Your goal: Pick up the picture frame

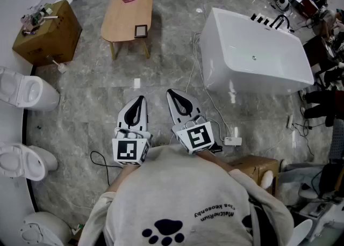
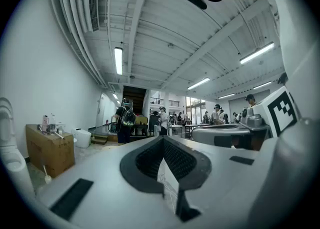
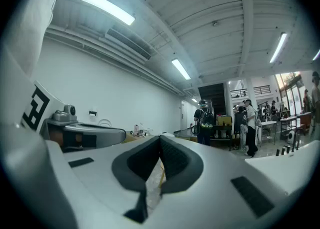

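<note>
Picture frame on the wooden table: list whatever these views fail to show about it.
- Head view: the picture frame is too small to tell what it displays, or whether it lies flat or leans on the table.
- Left gripper view: no frame seen; the left gripper, jaws shut, fills the lower picture.
- Right gripper view: the same, with the right gripper filling the lower picture.

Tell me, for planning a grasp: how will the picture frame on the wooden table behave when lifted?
The picture frame looks small and thin, so it is probably stiff and light. It seems to lie flat near the end of the wooden table, so it may slide when nudged. Any glass front would be fragile.
</note>
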Tool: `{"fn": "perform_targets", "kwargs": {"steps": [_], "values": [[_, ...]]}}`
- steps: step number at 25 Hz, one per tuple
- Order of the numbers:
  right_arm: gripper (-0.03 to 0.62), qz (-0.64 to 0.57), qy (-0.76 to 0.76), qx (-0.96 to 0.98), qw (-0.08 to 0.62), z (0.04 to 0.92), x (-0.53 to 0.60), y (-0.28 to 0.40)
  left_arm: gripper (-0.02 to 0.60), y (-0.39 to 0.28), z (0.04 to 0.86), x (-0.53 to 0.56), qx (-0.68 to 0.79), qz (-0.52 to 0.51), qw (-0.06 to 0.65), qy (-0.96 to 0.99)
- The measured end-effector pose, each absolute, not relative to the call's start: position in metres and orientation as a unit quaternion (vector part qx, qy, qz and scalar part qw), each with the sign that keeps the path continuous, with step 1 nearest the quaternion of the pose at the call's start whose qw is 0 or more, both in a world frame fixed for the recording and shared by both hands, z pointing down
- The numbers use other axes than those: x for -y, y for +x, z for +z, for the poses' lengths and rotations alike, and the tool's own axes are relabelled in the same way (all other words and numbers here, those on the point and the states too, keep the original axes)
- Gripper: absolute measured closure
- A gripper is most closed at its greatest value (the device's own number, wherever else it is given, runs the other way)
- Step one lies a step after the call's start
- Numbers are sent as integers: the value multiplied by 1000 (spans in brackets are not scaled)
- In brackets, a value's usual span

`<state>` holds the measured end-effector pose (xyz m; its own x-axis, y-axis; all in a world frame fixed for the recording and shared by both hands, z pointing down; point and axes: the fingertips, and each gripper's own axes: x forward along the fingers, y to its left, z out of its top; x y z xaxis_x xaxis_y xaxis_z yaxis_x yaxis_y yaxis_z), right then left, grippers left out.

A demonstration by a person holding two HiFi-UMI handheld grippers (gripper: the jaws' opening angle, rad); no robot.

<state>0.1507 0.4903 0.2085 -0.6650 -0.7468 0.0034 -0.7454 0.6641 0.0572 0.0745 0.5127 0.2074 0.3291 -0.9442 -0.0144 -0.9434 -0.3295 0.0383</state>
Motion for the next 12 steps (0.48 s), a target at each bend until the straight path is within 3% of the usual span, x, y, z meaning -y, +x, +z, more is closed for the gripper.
{"fn": "perform_targets", "kwargs": {"steps": [12], "values": [[586,-22,410,912,-8,204,-481,165,574,83,208,-508,590,-8,5,808]]}}
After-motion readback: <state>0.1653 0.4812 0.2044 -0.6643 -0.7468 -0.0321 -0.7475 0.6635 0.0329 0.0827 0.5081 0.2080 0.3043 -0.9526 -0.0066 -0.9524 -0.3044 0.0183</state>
